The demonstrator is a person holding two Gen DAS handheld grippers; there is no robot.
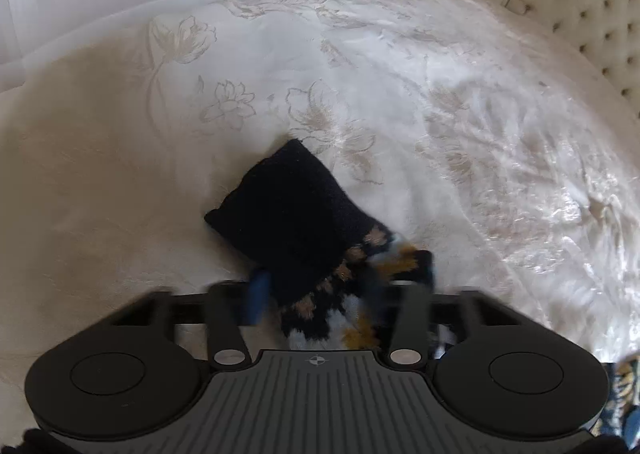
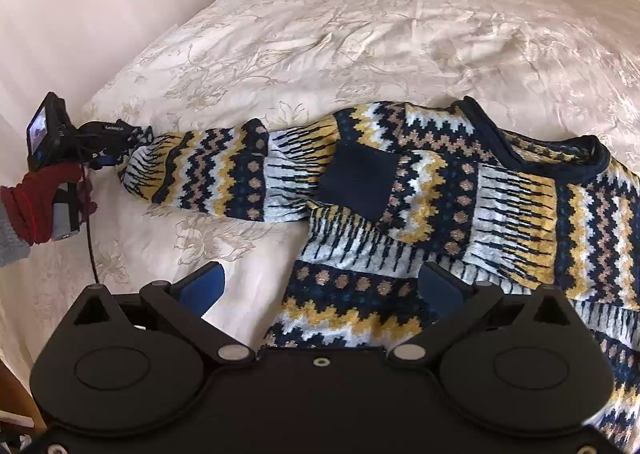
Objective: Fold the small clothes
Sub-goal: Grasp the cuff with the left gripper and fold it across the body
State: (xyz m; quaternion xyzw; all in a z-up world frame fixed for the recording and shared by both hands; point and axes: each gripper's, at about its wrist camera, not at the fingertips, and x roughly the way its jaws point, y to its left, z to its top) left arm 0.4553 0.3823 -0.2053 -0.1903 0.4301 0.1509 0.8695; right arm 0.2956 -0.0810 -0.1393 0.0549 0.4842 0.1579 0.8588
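Patterned sweater (image 2: 460,190) is lying spread across the bed (image 2: 360,34), one sleeve (image 2: 208,174) stretching out toward the bed's edge. Left tool (image 2: 116,152), held in a red-gloved hand (image 2: 44,202), is clamping that sleeve's dark cuff (image 1: 288,210). Right tool (image 2: 320,286) is hovering over the sweater's hem, fingers apart, gripping nothing.

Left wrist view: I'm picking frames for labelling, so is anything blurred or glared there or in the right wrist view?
Left wrist: the left gripper and sweater cuff are motion-smeared; bedspread glares. Right wrist: sharp sweater, fisheye-bent edges.
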